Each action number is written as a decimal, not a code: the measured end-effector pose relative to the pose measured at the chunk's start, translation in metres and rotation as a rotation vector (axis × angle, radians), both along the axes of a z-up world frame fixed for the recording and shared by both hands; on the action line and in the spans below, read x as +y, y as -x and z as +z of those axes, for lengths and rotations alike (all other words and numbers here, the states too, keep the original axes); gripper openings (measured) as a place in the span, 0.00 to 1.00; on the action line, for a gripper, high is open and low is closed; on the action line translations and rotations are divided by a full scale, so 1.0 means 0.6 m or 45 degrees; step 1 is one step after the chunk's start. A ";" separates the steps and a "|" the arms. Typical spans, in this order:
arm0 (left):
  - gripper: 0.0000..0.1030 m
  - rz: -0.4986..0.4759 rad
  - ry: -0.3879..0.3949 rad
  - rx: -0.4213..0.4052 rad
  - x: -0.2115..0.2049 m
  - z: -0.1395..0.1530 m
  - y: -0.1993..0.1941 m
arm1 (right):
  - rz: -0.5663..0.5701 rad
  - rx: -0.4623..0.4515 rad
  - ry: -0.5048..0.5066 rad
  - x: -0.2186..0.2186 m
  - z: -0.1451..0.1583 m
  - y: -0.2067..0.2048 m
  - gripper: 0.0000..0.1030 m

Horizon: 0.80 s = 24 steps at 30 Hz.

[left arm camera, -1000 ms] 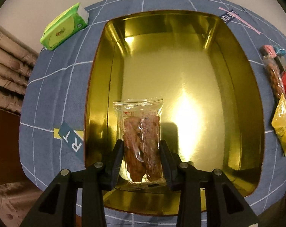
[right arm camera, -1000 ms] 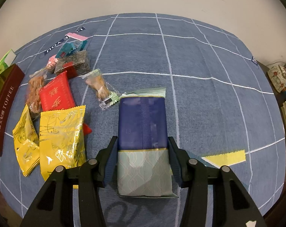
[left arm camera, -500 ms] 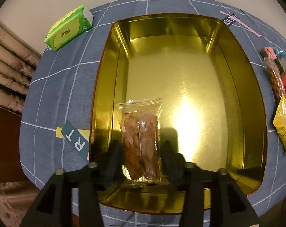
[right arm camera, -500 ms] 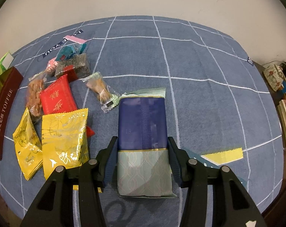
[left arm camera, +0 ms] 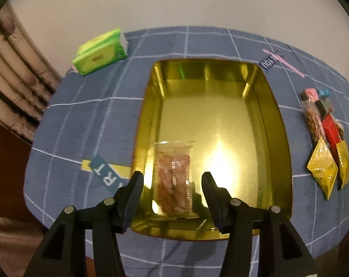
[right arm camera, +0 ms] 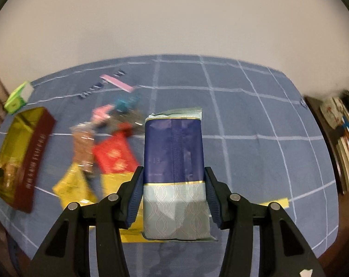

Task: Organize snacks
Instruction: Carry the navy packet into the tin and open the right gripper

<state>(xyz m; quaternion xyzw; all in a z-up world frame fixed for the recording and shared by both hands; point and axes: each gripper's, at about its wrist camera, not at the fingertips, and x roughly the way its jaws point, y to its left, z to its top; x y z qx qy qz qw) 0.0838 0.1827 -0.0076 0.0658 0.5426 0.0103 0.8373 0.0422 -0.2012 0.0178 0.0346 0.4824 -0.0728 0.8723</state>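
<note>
A gold tin box (left arm camera: pixel 276 138) stands open on the blue checked cloth. A clear packet of brown snacks (left arm camera: pixel 173 177) lies inside it near the front left. My left gripper (left arm camera: pixel 172 182) is open above the tin's front, its fingers apart from the packet. My right gripper (right arm camera: pixel 173 189) is shut on a navy and pale green snack pack (right arm camera: pixel 174 159) and holds it above the cloth. Loose snacks lie to its left: a red pack (right arm camera: pixel 115 154), yellow packs (right arm camera: pixel 72 184) and a clear nut packet (right arm camera: pixel 83 143). The tin (right arm camera: pixel 33 152) shows at the far left.
A green tissue pack (left arm camera: pixel 99 52) lies at the cloth's far left corner. Red and yellow packs (left arm camera: pixel 324 168) lie right of the tin. Curtain folds are on the left. Shelves with boxes (right arm camera: pixel 343 143) stand at the right. A plain wall is behind the table.
My left gripper has opened, let go of the clear packet in the tin and drawn back and up. My right gripper has lifted the navy pack and tilted up, moving left.
</note>
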 end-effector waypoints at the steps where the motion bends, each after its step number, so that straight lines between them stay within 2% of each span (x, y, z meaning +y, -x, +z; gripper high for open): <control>1: 0.52 0.012 0.000 -0.013 0.008 0.003 0.003 | 0.024 -0.011 -0.010 0.017 0.008 -0.003 0.45; 5: 0.52 0.081 0.015 -0.045 0.048 0.013 0.011 | 0.131 -0.049 -0.027 0.099 0.034 -0.015 0.45; 9: 0.52 0.195 -0.014 -0.070 0.099 0.016 0.020 | 0.253 -0.057 -0.088 0.187 0.046 -0.029 0.45; 17: 0.52 0.409 0.072 -0.053 0.190 -0.001 0.055 | 0.454 -0.025 -0.189 0.347 0.041 -0.056 0.45; 20: 0.52 0.473 0.072 -0.030 0.211 -0.010 0.060 | 0.510 -0.011 -0.185 0.398 0.033 -0.062 0.45; 24: 0.52 0.546 0.135 -0.052 0.240 -0.004 0.063 | 0.557 0.035 -0.181 0.449 0.009 -0.071 0.45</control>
